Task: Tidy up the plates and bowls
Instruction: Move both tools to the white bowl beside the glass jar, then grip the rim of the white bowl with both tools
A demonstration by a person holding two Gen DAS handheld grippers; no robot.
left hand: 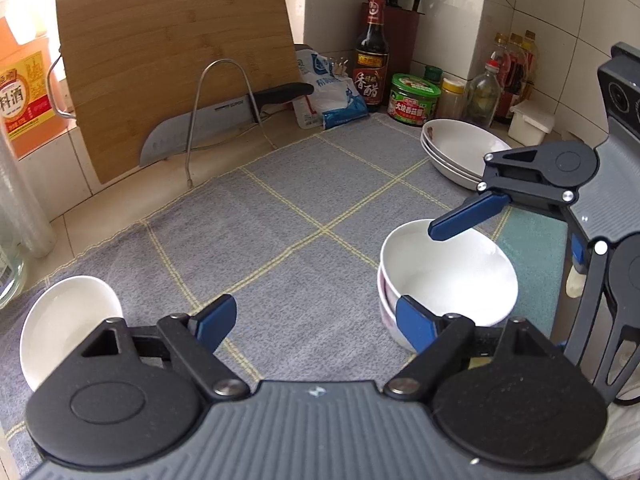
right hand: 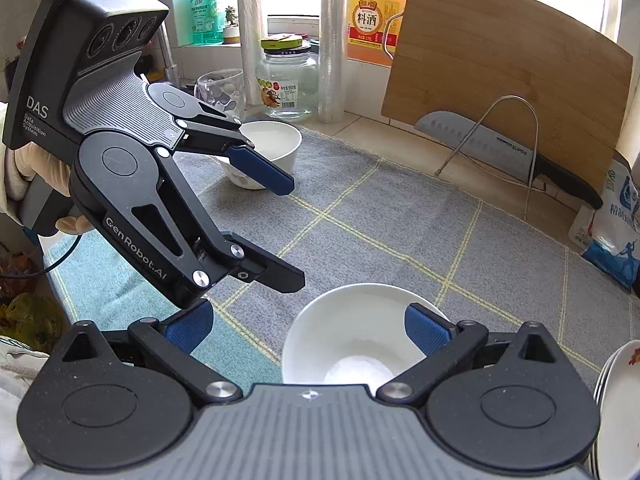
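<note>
Two stacked white bowls [left hand: 448,276] stand on the grey mat at the right; the top one shows in the right wrist view [right hand: 352,332]. My left gripper [left hand: 316,322] is open, its right finger beside the stack's near side. My right gripper [right hand: 308,330] is open above that stack, one finger [left hand: 464,216] over the rim. A single white bowl [left hand: 64,320] sits at the left, also in the right wrist view [right hand: 276,144]. Stacked white plates [left hand: 460,152] rest at the back right and show in the right wrist view [right hand: 618,404].
A bamboo cutting board [left hand: 172,64] and a knife [left hand: 224,120] lean in a wire rack at the back. Sauce bottles [left hand: 372,56], jars and a salt bag [left hand: 332,92] crowd the far corner. A glass jar [right hand: 288,80] and a cup [right hand: 220,88] stand by the window.
</note>
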